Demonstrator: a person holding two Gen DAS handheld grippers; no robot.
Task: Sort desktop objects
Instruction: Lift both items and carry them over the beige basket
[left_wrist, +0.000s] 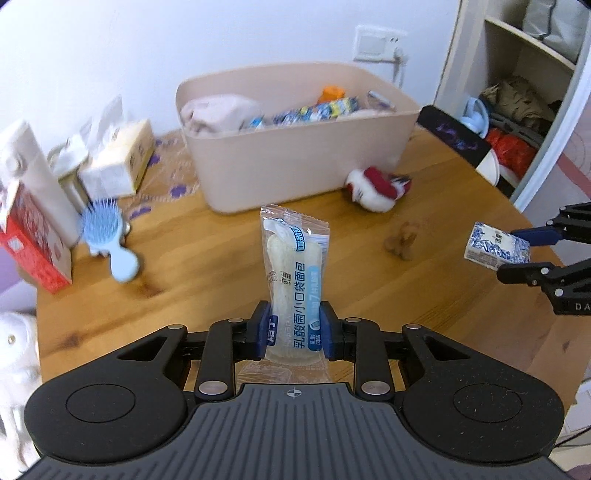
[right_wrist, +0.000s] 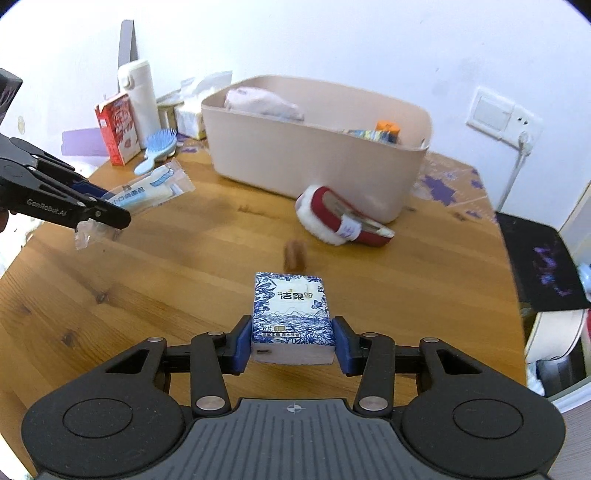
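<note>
Left claw (left_wrist: 293, 332) pinches bread packet (left_wrist: 295, 273), right claw (right_wrist: 293, 345) clamps tissue pack (right_wrist: 291, 314), both above table (left_wrist: 221, 258), bin (left_wrist: 295, 162) at 12 o'clock; slippery wrapper could slide out mid-carry.

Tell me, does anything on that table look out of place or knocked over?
Yes: a red slipper with white fluffy trim lies tipped on its side on the wooden table, right beside the beige bin. Footwear looks odd among snacks and tissues.
</note>
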